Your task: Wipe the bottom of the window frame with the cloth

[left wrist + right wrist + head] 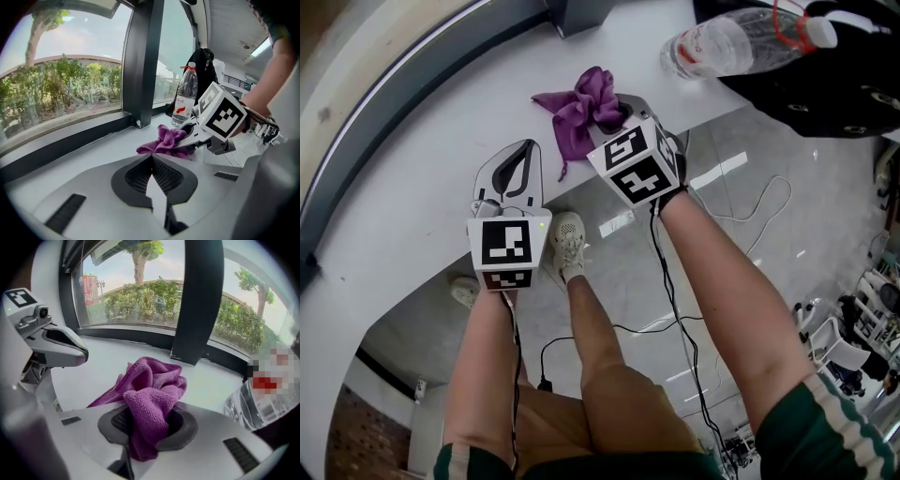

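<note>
Head view: the left gripper [521, 155] lies low over the white sill [412, 234], with its tips pointing toward the dark bottom rail of the window frame [337, 192]. The right gripper [623, 112] sits just beside it, nose buried in a bunched purple cloth [581, 105] that rests on the sill. Well off to the right I see a clear water bottle [727, 42] lying against a black bag [834, 89].

Left gripper view: I see the jaws brought together with nothing between them. The cloth is ahead and to the right, in the other gripper's nose. The bottom rail runs along the left under the glass, and a black mullion [147, 61] stands on the sill.

Right gripper view: the jaws are clamped on a fold of the cloth, and the rest of it is heaped on the sill in front, short of the rail. The left gripper shows at the left edge.
</note>
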Tool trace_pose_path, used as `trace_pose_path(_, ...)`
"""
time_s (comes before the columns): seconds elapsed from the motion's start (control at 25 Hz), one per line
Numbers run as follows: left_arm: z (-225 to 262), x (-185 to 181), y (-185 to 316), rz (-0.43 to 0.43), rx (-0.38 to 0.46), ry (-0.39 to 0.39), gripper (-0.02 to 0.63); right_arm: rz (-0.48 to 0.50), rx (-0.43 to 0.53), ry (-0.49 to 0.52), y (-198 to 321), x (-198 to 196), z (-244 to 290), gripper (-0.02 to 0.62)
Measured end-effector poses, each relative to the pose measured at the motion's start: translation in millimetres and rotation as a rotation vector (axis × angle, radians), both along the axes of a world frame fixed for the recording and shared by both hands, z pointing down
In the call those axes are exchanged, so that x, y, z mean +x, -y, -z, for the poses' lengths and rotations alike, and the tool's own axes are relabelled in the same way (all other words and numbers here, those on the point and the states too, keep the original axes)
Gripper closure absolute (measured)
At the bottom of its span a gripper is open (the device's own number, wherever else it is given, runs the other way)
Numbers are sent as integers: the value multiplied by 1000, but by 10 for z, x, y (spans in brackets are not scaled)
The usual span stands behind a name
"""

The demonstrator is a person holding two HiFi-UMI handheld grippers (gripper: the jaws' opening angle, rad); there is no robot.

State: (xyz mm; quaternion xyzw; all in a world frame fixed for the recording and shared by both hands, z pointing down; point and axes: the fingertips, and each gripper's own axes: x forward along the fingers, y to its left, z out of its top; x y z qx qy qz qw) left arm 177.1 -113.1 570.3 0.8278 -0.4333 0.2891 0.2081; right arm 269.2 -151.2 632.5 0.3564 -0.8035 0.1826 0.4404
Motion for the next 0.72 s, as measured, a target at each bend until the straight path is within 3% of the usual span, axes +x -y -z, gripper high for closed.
trace_pose_path(0.48, -6, 171, 1, -26, -4, 3, 598, -49, 24, 9, 49, 156, 2, 491)
trace_pose_path(0.72, 12, 145, -42, -31, -9, 7, 597, -56, 20, 72, 42, 151, 1, 491)
